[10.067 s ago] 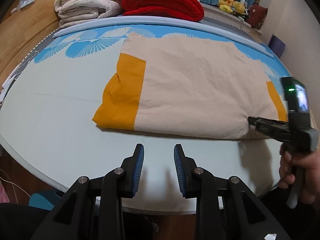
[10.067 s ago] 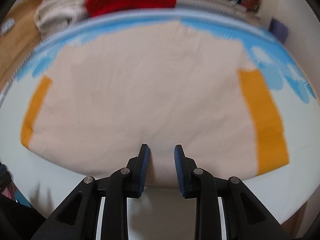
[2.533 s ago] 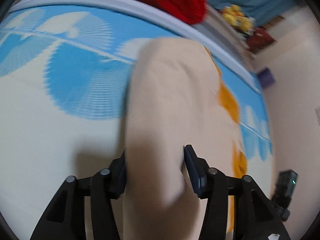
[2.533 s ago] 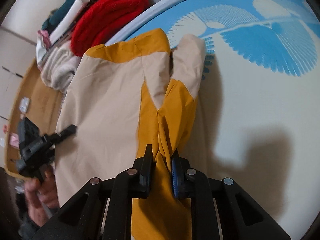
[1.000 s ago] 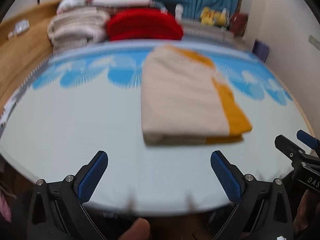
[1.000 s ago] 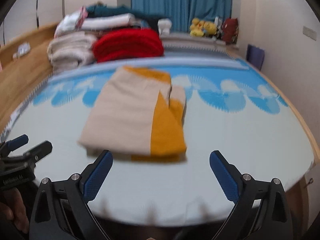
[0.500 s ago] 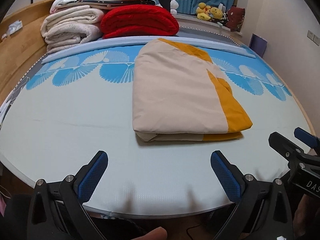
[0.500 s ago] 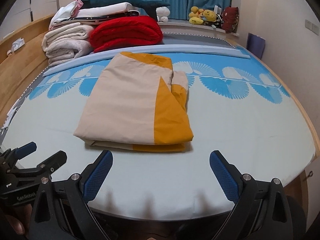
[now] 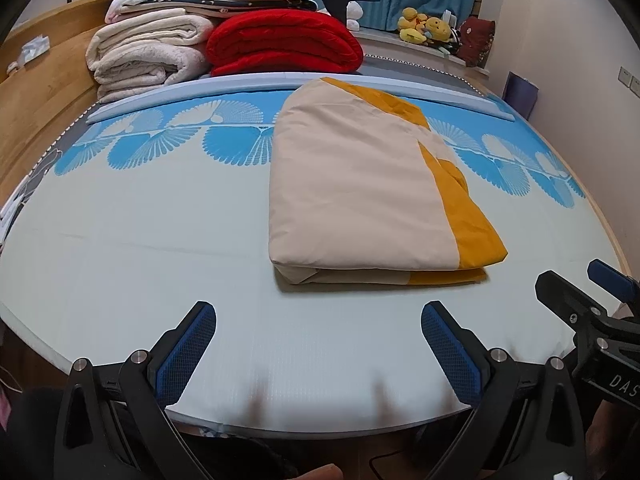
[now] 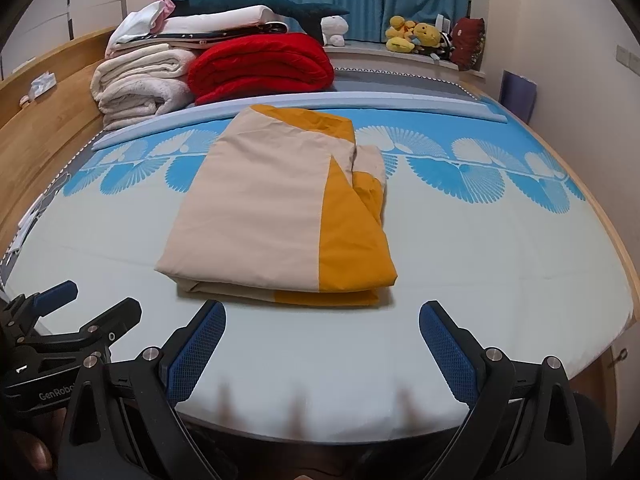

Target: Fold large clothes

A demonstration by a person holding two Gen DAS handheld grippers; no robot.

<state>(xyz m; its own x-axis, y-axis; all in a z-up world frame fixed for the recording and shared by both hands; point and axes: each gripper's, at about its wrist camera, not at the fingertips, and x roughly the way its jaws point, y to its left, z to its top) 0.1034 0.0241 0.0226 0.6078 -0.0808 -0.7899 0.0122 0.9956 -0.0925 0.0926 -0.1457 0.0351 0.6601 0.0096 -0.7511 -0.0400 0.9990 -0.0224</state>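
**Item folded and released; both tools withdrawn**

- Garment: beige and mustard-yellow cloth item [image 9: 360,192], a large piece whose exact type cannot be told. About ten seconds ago it lay spread wide across the bed; a couple of seconds ago both tools were clamped on it mid-fold. It now rests as a compact multi-layer rectangle near the middle of the bed [image 9: 140,264], yellow band along its right side, stacked edges facing the cameras. Nothing touches it.
- Left gripper [image 9: 318,344]: fingers [image 9: 188,344] spread wide, holding nothing, pulled back to the near edge of the bed, well apart from the bundle.
- Right gripper [image 10: 322,344]: fingers [image 10: 446,348] likewise spread wide and empty, near the bed's front edge.
- Background stock: red blanket [image 9: 280,44], cream blankets [image 9: 148,56], soft toys [image 9: 424,28] at the far end, untouched.
- Assessment: the fold appears complete. The right side shows some bunching where yellow layers overlap; it may merit a tidy before the next item.
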